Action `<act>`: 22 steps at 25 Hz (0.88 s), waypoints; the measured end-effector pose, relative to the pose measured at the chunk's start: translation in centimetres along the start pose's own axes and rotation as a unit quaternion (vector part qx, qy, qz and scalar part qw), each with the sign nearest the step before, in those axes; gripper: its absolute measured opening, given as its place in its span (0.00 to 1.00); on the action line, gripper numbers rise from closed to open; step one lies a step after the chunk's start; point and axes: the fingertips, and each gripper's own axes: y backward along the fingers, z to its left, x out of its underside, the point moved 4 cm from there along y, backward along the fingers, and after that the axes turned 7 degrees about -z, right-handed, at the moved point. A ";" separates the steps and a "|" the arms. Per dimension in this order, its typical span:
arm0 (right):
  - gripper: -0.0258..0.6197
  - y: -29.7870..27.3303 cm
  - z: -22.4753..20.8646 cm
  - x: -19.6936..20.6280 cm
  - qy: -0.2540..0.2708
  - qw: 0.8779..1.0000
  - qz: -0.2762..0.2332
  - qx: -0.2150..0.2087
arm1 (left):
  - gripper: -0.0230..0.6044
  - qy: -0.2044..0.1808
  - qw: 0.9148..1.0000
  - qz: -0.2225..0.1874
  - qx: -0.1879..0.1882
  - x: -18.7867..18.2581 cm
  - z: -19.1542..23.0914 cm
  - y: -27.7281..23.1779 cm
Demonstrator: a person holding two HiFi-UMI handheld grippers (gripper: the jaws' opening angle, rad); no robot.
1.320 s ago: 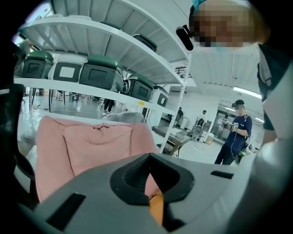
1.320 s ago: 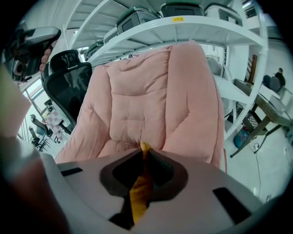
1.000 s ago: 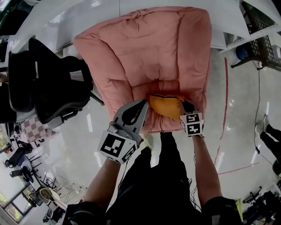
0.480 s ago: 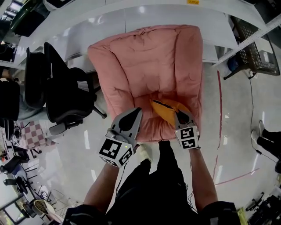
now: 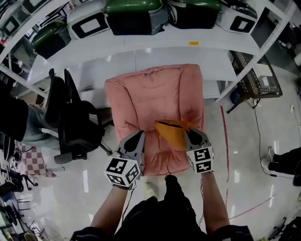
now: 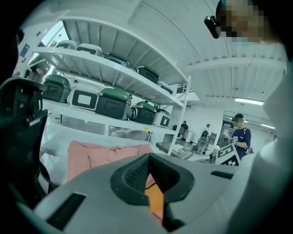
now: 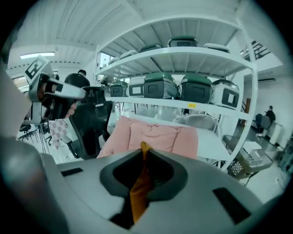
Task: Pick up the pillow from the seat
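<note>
An orange pillow hangs over the front of the pink padded seat, pinched at its right edge by my right gripper, which is shut on it. In the right gripper view the orange fabric runs up between the closed jaws, with the seat beyond. My left gripper hovers at the seat's front left, beside the pillow, with its jaw tips together and nothing in them. Through the hollow below those tips, the left gripper view shows a strip of the pillow and the seat.
A black office chair stands close on the seat's left. Behind is a white shelf rack with green-lidded bins. A wire cart and a red floor line lie to the right. People stand far off in the left gripper view.
The head view has pulled up and back, so the seat looks smaller and the shelves show. Both grippers have risen, and the pillow has come up with the right one.
</note>
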 end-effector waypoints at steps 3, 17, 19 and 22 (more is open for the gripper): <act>0.08 1.2 -0.1 -4.9 -0.005 1.000 -0.016 0.000 | 0.04 0.013 1.000 -0.001 -0.011 -2.5 0.7 0.6; 0.08 7.8 -1.8 -21.8 0.016 0.991 -0.128 0.030 | 0.04 0.016 0.998 -0.060 -0.018 -14.8 -0.3 2.9; 0.08 8.7 -2.2 -23.5 0.011 0.989 -0.141 0.033 | 0.04 0.014 0.998 -0.064 -0.023 -16.1 -0.4 3.4; 0.09 9.9 -2.4 -25.4 0.001 0.987 -0.158 0.034 | 0.04 0.011 0.997 -0.075 -0.028 -17.7 -0.5 4.2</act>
